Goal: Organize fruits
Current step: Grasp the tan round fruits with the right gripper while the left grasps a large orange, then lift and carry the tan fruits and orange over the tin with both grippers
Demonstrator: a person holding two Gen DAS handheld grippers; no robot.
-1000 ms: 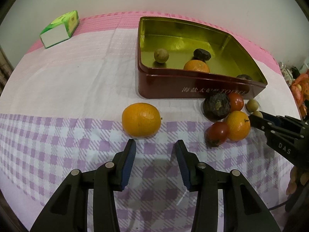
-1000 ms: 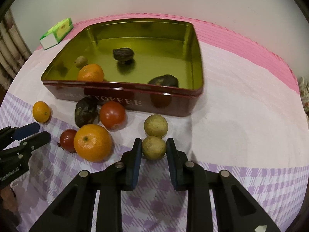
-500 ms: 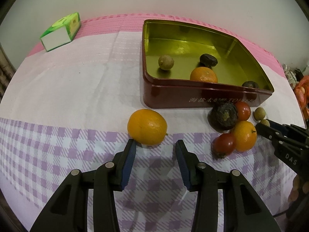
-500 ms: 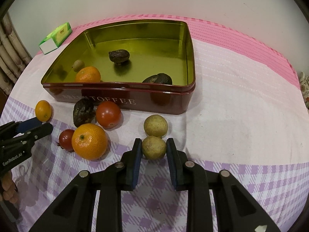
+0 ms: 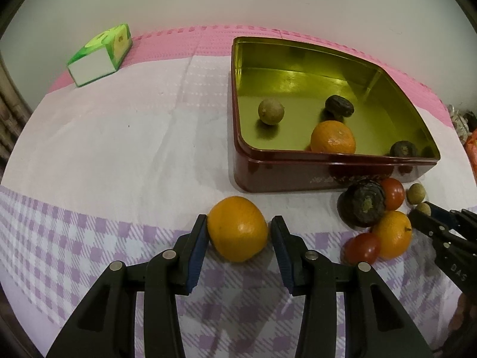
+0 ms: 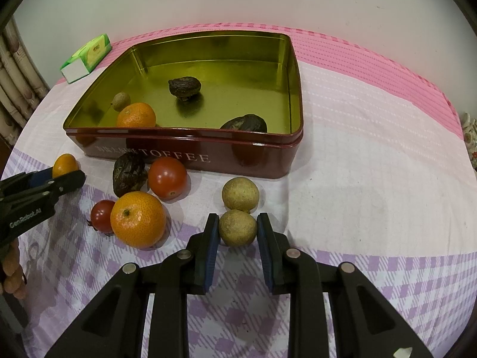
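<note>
A dark red toffee tin with a gold inside holds an orange, a small tan fruit and two dark wrinkled fruits. My left gripper is open with its jaws on both sides of a loose orange on the cloth; the left pad touches it. My right gripper has its jaws close around a small tan fruit on the cloth, with a small gap on the right. A second tan fruit sits just behind it.
In front of the tin lie an orange, two red tomatoes and a dark wrinkled fruit. A green and white box lies at the far left. A wall stands behind the table.
My left gripper has moved forward, so the loose orange now sits between its jaws. My right gripper has stayed around the tan fruit.
</note>
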